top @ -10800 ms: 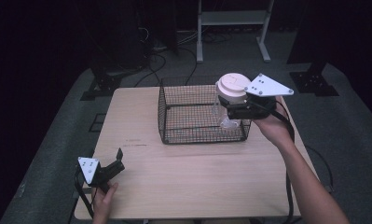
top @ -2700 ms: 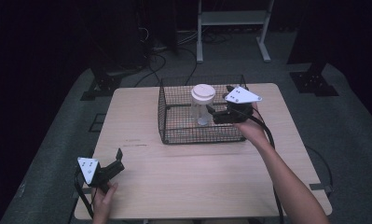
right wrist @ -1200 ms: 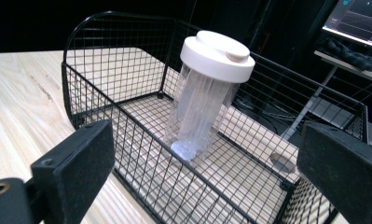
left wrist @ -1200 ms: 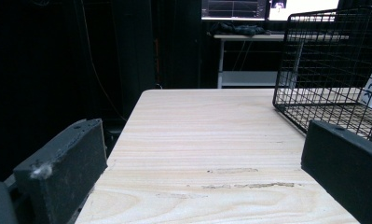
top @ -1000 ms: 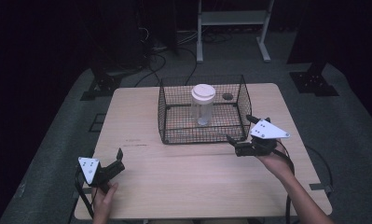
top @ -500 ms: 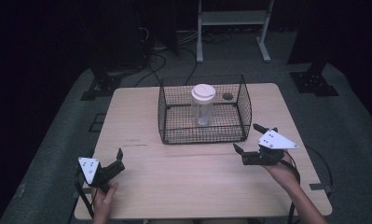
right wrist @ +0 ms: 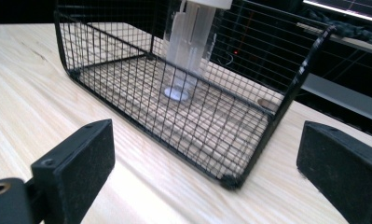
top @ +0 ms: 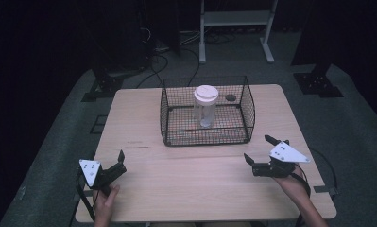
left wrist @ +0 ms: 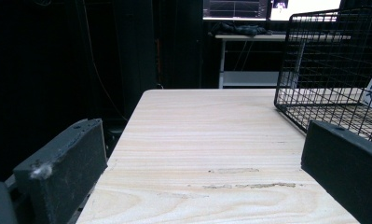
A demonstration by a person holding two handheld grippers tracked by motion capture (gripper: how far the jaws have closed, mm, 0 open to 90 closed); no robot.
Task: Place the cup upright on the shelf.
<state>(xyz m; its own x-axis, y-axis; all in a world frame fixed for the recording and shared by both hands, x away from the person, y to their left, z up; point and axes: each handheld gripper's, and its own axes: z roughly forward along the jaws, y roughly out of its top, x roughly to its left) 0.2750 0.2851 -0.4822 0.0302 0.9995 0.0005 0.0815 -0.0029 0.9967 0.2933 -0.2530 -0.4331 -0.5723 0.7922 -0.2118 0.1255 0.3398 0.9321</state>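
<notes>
One jar [top: 205, 106] with a white lid stands upright in the one wire basket [top: 177, 126] at the far middle of the table [top: 209, 179]. Two grippers are held over the near edge, well apart from the basket: the left gripper [top: 118, 163] at the near left and the right gripper [top: 258, 152] at the near right, each with its jaws spread wide and holding nothing. In the right gripper view the jar's [right wrist: 189, 42] lid is cut off at the top. A small dark spot [top: 230, 98] beyond the basket is too small to make out.
</notes>
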